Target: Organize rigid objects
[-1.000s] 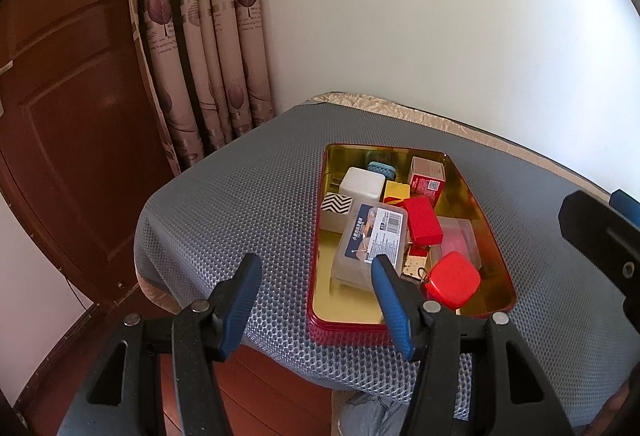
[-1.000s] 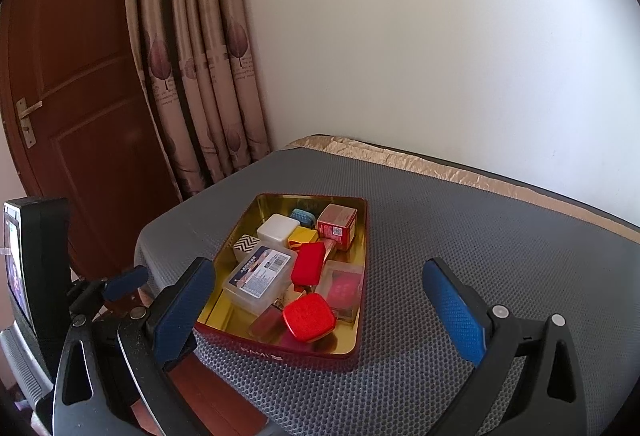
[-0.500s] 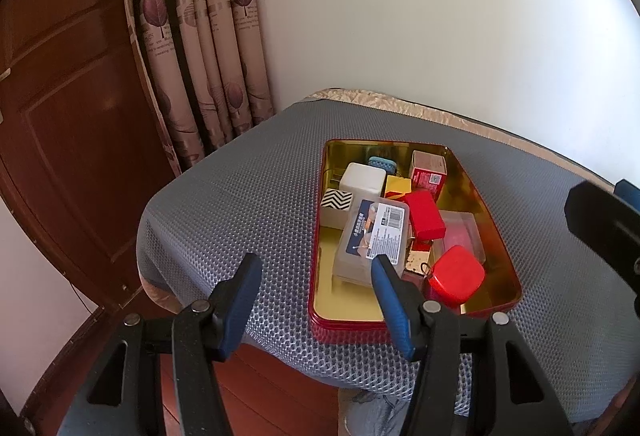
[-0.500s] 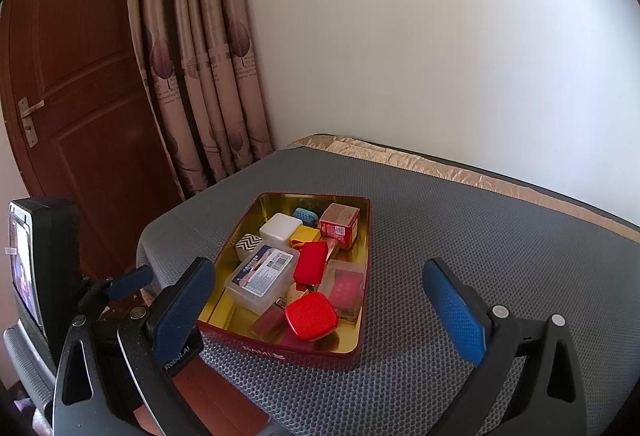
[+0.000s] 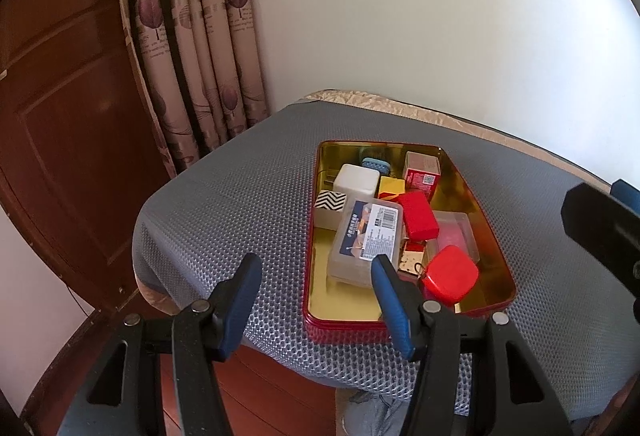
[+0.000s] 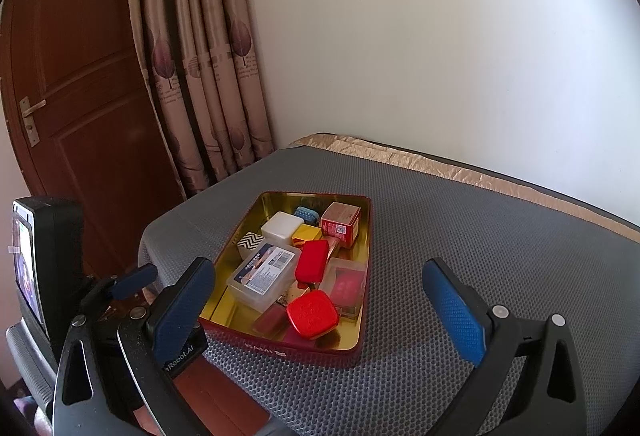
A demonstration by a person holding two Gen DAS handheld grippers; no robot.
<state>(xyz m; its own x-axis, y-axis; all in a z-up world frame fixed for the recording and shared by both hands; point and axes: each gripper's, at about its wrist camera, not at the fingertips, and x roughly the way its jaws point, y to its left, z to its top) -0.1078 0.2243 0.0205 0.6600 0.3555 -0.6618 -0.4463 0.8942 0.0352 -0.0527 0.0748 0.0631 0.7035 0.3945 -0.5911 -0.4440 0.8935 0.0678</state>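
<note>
Rigid objects fill one red tin point(image 5: 344, 328) with a gold inside, resting on a grey mesh mat point(image 6: 460, 236). The tin sits just ahead of the left gripper point(image 5: 316, 280) and ahead-left of the right gripper point(image 6: 320, 296); both are spread wide, grasping nothing. Inside lie one clear labelled case point(image 5: 368, 236) with a barcode whose print is too small to read, one white box point(image 5: 356, 179), one zigzag box point(image 5: 330, 201), one long red case point(image 5: 418, 213) and one rounded red case point(image 5: 450, 276).
</note>
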